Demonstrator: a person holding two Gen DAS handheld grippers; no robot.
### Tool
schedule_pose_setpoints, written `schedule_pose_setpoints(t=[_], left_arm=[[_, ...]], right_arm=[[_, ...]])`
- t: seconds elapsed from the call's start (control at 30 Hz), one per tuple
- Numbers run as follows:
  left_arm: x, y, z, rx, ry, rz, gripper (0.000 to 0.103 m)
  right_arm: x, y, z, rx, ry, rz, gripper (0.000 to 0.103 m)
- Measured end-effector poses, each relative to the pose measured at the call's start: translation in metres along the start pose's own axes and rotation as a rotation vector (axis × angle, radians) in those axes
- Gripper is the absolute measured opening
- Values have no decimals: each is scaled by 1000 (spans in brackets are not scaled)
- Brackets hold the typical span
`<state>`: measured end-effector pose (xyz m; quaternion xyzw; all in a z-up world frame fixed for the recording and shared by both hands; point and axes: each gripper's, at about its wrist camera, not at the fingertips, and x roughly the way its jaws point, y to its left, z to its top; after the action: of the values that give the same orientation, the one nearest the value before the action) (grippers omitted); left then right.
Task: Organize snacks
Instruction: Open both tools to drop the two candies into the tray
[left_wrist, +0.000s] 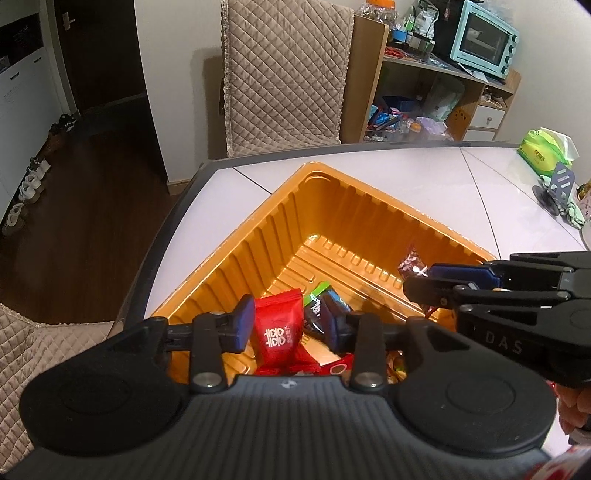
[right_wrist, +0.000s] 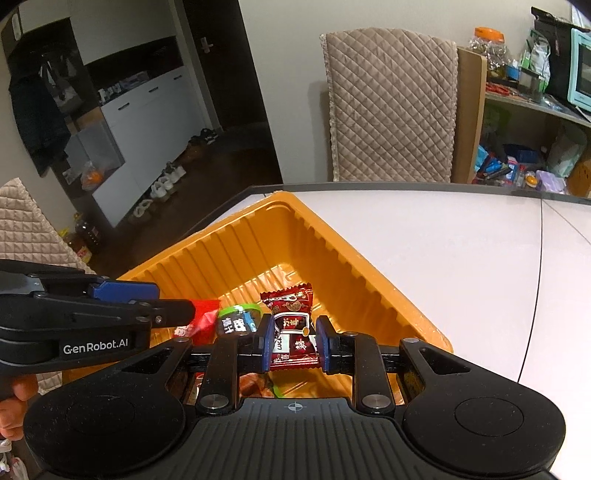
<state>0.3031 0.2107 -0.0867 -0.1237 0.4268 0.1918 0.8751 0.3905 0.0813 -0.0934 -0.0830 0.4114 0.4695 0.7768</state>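
An orange plastic tray (left_wrist: 258, 236) sits on the white table; it also shows in the right wrist view (right_wrist: 369, 280). My left gripper (left_wrist: 291, 325) is over the tray, its blue pads apart, with a red candy packet (left_wrist: 277, 328) against the left pad and a gap to the right pad. A dark packet with a green band (left_wrist: 317, 306) lies behind it. My right gripper (right_wrist: 293, 343) is shut on a dark red candy packet (right_wrist: 291, 325) above the tray. Each gripper shows from the side in the other view: the right (left_wrist: 421, 280), the left (right_wrist: 173, 306).
A quilted chair (left_wrist: 284, 74) stands behind the table. A wooden shelf with clutter and a mint toaster oven (left_wrist: 484, 40) is at the back right. A green tissue pack (left_wrist: 546, 151) and a small stand (left_wrist: 557, 188) sit at the table's far right. More wrappers lie below the grippers.
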Motion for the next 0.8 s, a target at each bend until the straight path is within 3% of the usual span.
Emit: schedule_pose_setpoints(t=[0.37,0.57,0.6,0.67,0.73,0.8], left_arm=[[-2,3,-2,-9,7,6,35],[-8,7,-3,-35,6,9,38],[-9,8,-4,-41,4,8,40],[-13,7,-6,-46,0,7,41],[-16,7,-7,-47,-2,8,42],[-19,7,-8,-53,-5,12,48]], right_arm=[[3,1,1,-1,-3,0,25],[0,1,2,19,-67,3,26],[-1,1,4,24,-73,5,28],[-3,1,6,28,-87,6,49],[-9,2,7,23,-112,-1,59],[-12,4,9,16,-112,1,60]])
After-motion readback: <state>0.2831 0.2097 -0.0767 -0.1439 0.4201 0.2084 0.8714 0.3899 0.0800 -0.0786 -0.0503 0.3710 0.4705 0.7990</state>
